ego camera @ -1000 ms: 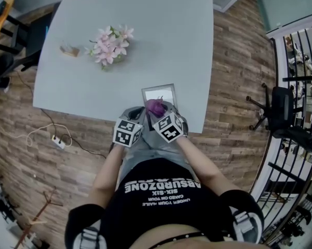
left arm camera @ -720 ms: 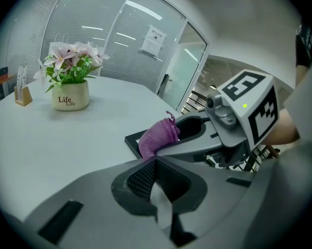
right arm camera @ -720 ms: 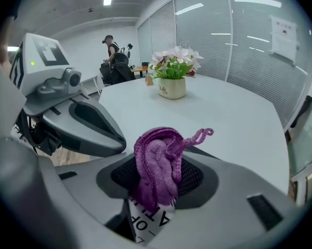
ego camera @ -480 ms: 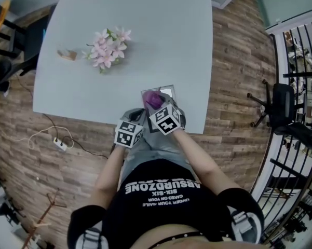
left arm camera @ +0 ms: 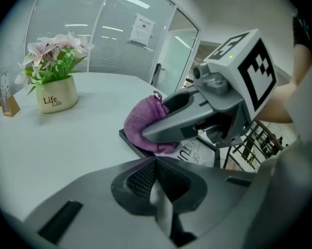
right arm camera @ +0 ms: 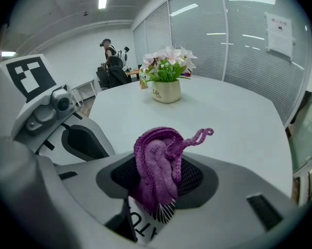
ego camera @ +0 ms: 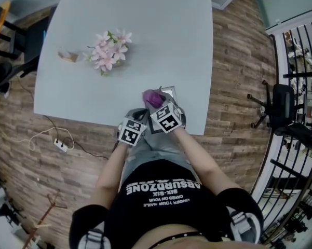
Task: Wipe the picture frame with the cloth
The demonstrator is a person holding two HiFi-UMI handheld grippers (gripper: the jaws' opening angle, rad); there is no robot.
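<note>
Head view: the worktop point(ego camera: 145, 30) is filling the upper middle of the frame, with flowers point(ego camera: 108, 50) sitting toward its upper left. Down at the near edge, the frame point(ego camera: 169, 92) is lying flat, and the purple cloth point(ego camera: 152, 96) is resting on its left part. The right gripper point(ego camera: 157, 102) is reaching onto it from below, and the left gripper point(ego camera: 140, 113) is sitting just beside it, to the left.

Left gripper view: at the bottom centre, the fingers are pressing together, their tips meeting right at the frame's dark near edge. Whether they are nipping it, I cannot tell. In the middle of the picture, the right gripper is pushing the bunched cloth down onto the frame's corner. The flowers are standing in a cream pot point(left arm camera: 54, 95) at the upper left.

Right gripper view: the fingers are clamping on the cloth, which is bulging up between them at the centre. A strip of the frame's print is showing just beneath it.
</note>
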